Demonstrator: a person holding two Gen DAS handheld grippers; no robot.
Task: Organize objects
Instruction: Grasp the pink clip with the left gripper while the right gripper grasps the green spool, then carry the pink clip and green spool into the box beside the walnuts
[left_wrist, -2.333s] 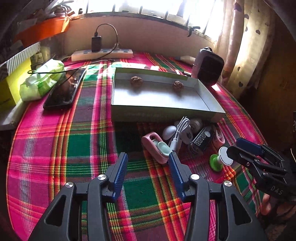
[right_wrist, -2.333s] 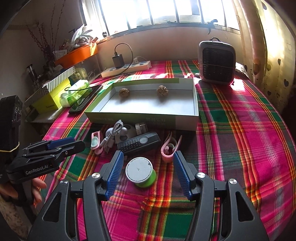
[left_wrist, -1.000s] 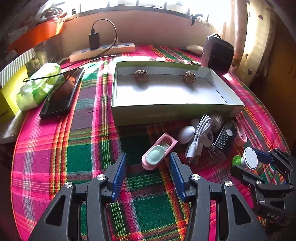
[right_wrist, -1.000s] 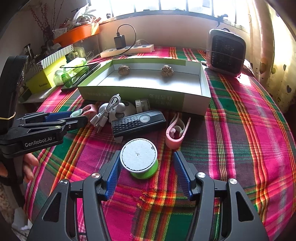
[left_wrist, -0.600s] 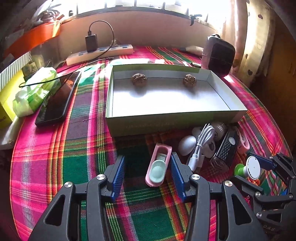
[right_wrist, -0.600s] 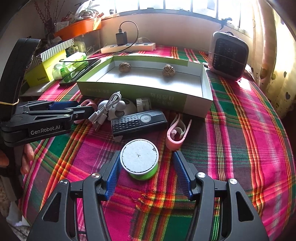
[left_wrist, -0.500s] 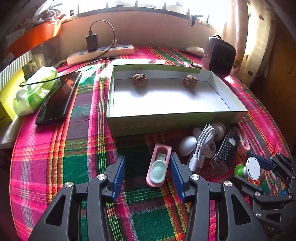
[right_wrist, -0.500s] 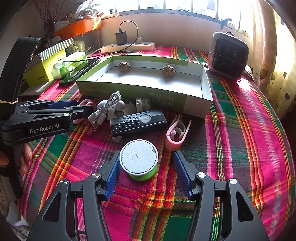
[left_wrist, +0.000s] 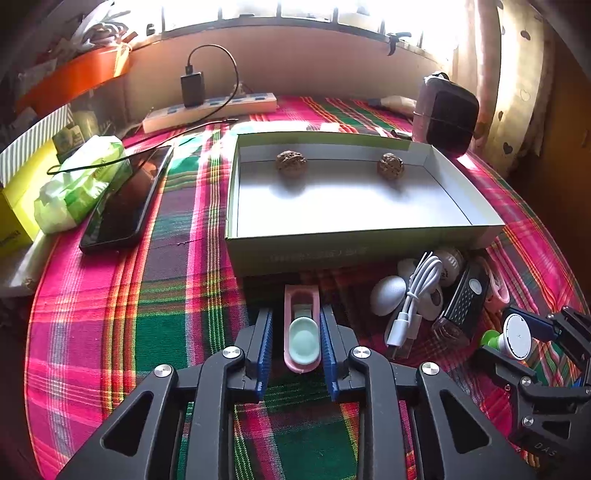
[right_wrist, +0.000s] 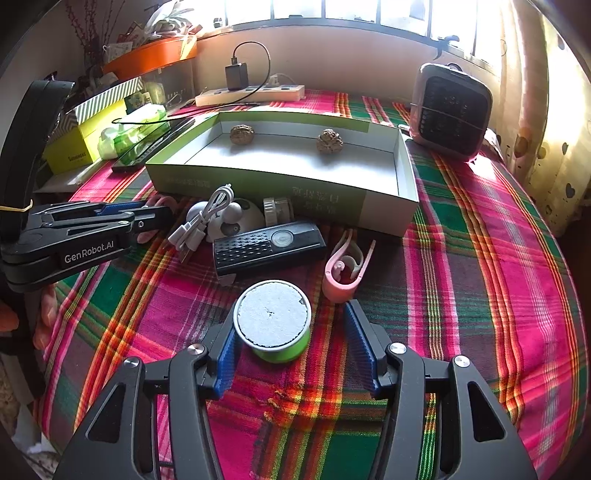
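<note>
A pink holder with a mint oval insert (left_wrist: 302, 328) lies on the plaid cloth just before the green box (left_wrist: 354, 243). My left gripper (left_wrist: 295, 314) has its jaws closing, and the blue pads sit against the holder's two long sides. A green spool with a white top (right_wrist: 272, 317) stands between the closing jaws of my right gripper (right_wrist: 291, 314). Its left pad touches the spool; the right pad stands clear of it. Two walnuts (left_wrist: 291, 161) (left_wrist: 390, 166) rest at the box's back wall.
Before the box lie a white cable (right_wrist: 201, 221), a black remote-like device (right_wrist: 269, 247), a pink clip (right_wrist: 343, 269) and white rounded pieces (left_wrist: 388, 299). A phone (left_wrist: 125, 206) and tissue pack (left_wrist: 77, 184) lie left, a power strip (left_wrist: 210, 109) behind, a heater (right_wrist: 450, 114) at the back right.
My left jaws have drawn in from wide apart to the sides of the pink holder. My right jaws have narrowed around the green spool. Neither hand has shifted.
</note>
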